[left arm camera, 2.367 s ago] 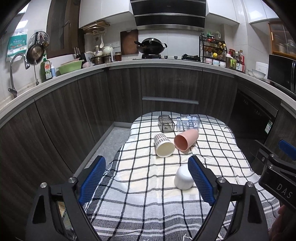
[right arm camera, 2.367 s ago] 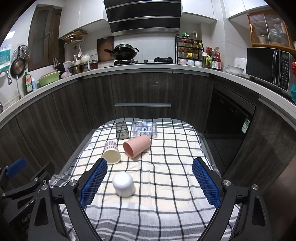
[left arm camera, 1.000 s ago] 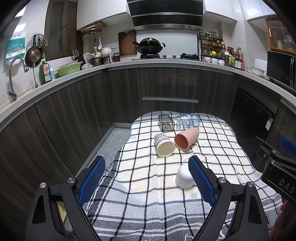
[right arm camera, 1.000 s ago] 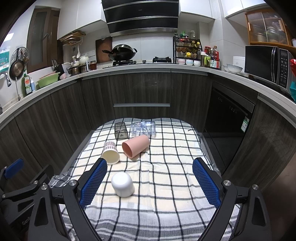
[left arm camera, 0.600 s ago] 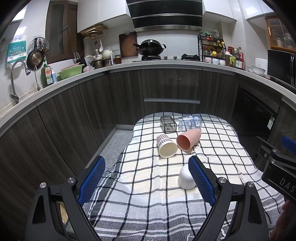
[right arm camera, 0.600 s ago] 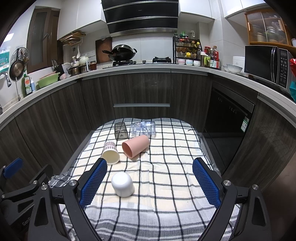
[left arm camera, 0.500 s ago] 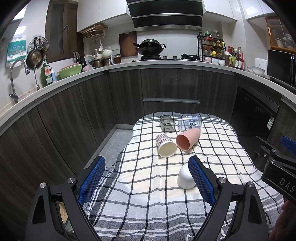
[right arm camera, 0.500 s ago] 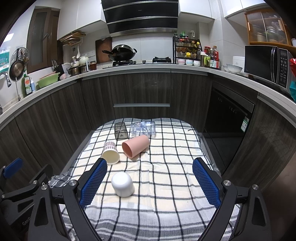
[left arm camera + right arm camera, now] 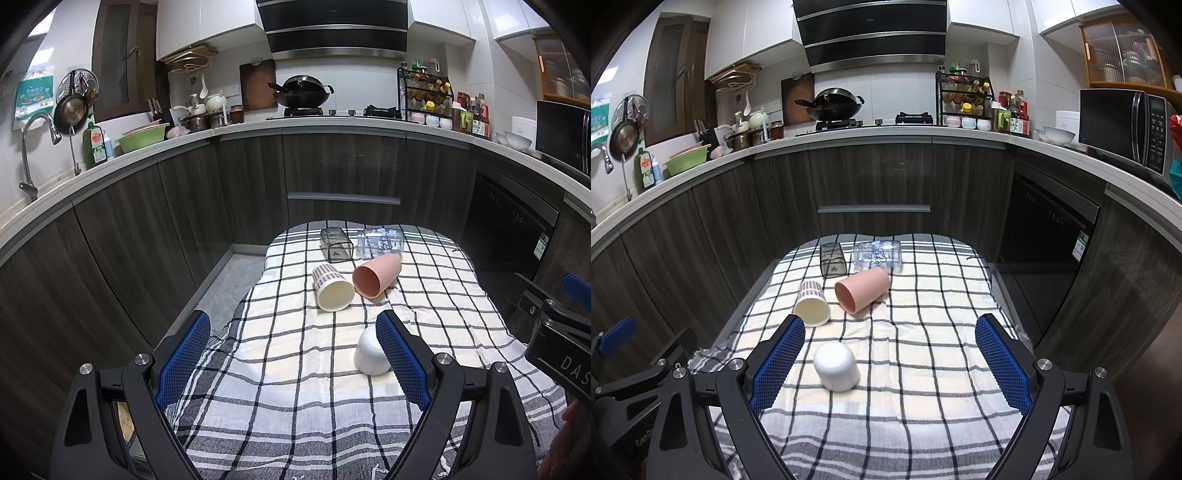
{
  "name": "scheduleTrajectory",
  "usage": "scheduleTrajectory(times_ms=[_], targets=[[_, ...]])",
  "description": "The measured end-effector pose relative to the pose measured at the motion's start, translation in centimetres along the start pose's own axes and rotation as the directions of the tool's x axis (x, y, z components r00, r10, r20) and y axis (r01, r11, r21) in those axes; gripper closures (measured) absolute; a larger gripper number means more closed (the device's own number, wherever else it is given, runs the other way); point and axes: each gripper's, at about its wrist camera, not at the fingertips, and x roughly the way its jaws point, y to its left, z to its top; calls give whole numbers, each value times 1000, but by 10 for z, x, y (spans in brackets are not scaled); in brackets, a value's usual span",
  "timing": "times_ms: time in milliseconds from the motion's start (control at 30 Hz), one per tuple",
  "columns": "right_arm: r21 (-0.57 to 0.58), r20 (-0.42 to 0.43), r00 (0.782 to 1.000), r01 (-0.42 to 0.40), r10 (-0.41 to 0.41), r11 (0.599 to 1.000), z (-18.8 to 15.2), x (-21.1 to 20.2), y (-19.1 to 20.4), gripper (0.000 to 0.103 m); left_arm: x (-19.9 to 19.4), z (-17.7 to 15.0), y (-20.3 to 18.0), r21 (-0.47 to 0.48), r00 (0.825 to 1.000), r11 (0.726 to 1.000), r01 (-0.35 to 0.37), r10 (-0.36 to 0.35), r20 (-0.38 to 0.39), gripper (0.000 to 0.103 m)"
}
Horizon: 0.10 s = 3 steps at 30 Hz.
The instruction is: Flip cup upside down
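Both grippers (image 9: pixel 291 354) (image 9: pixel 890 360) hang wide open, holding nothing. The pink cup (image 9: pixel 862 290) lies touching the striped cup (image 9: pixel 812 302), so a sloppy grab probably knocks both rolling.

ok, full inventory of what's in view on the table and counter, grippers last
checked cloth: 1, black and white, covers the table
white cup: 1, white, near end of cloth, base up
patterned cup: 1, cream with dark checks, on its side, mid cloth
pink cup: 1, pink, on its side, right of patterned cup
dark cup: 1, smoky clear, on its side, far end
clear cup: 1, clear with print, on its side, far end
wok: 1, black, on stove
microwave: 1, black, counter at right
green basin: 1, green, counter at left
left gripper: 1, black with blue pads, open, empty
right gripper: 1, same, open, empty
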Motion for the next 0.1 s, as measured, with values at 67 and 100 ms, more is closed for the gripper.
scheduleTrajectory(times_ms=[67,100], targets=[[0,0,1000,0,0,1000,0,0,0,9,0,0,0,-1,1000,1000,0,0,-2,11],[-1,1,1000,0,0,1000,0,0,0,9,0,0,0,-2,1000,1000,0,0,-5,11]])
